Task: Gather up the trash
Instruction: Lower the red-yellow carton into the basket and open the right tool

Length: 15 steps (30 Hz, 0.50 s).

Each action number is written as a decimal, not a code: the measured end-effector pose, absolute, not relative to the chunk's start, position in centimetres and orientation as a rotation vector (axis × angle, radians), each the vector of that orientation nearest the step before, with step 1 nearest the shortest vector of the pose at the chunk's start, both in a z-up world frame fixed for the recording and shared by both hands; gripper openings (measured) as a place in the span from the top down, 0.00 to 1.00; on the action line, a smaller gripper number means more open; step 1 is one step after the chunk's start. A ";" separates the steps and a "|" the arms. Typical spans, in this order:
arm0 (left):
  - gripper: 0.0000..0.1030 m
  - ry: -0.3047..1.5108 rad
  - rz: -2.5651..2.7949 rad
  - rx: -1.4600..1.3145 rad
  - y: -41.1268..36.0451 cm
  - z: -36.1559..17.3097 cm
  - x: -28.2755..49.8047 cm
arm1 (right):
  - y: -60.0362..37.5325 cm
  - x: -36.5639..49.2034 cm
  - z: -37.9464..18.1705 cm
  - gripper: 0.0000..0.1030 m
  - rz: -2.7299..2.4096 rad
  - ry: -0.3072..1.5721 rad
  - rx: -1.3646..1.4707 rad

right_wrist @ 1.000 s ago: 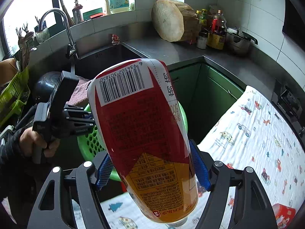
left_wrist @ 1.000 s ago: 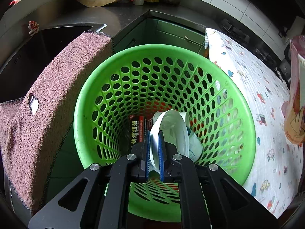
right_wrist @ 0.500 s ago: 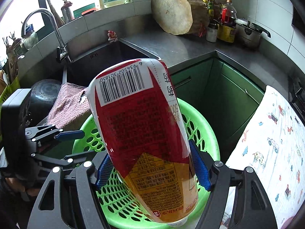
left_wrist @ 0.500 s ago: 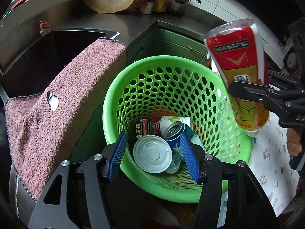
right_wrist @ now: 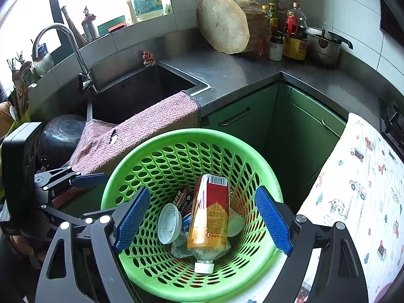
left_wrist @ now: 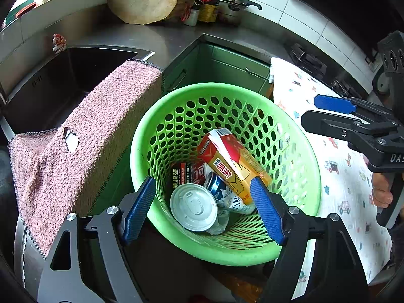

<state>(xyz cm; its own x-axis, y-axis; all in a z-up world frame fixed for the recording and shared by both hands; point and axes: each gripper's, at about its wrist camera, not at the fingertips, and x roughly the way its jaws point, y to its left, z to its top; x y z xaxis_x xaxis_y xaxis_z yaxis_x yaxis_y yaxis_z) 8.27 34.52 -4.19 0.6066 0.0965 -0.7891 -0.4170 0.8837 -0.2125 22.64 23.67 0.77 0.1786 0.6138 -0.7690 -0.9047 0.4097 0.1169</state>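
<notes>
The red-and-yellow bottle [right_wrist: 208,217] lies cap-down inside the green basket [right_wrist: 255,151], atop a white lid [left_wrist: 194,207] and a can [left_wrist: 224,197]. Above the basket, both hand-held grippers, left [left_wrist: 202,209] and right [right_wrist: 202,224], are opening, empty. No trash shows outside the basket; collection looks nearly done.

left wrist: steep down, close | right wrist: likewise, seemingly opposite side | shared — basket [left_wrist: 141,151]

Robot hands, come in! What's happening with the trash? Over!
Left gripper and right gripper both opening, nothing between pads. Red-and-yellow bottle lies in green basket, cap down. Nothing in the way.
</notes>
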 end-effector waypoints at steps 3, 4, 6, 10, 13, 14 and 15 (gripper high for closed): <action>0.23 0.868 0.293 -0.387 33.6 -3.6 8.7 | 21.4 22.7 1.4 0.18 1.102 0.831 -0.399; 0.23 0.866 0.287 -0.381 33.2 -3.4 8.9 | 20.5 22.7 1.6 0.17 1.093 0.825 -0.395; 0.21 0.861 0.274 -0.371 32.4 -3.0 9.3 | 18.6 22.7 1.9 0.17 1.073 0.818 -0.386; 0.19 0.847 0.237 -0.344 30.3 -2.0 10.4 | 13.8 22.8 2.4 0.16 1.015 0.798 -0.369; 0.18 0.846 0.204 -0.324 28.3 -1.5 11.5 | 9.7 23.1 2.5 0.15 0.952 0.785 -0.363; 0.18 0.847 0.194 -0.318 27.6 -1.4 11.9 | 8.1 23.2 2.5 0.15 0.927 0.785 -0.360; 0.17 0.849 0.182 -0.313 26.8 -1.3 12.4 | 6.6 23.4 2.4 0.15 0.903 0.786 -0.354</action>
<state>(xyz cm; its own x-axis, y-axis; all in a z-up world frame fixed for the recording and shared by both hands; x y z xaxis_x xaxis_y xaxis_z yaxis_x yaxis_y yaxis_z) 12.37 26.82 -1.34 0.6494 0.0339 -0.7597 -0.2811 0.9390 -0.1983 23.40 6.60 2.43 0.3713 0.5641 -0.7375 -0.8081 0.5875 0.0425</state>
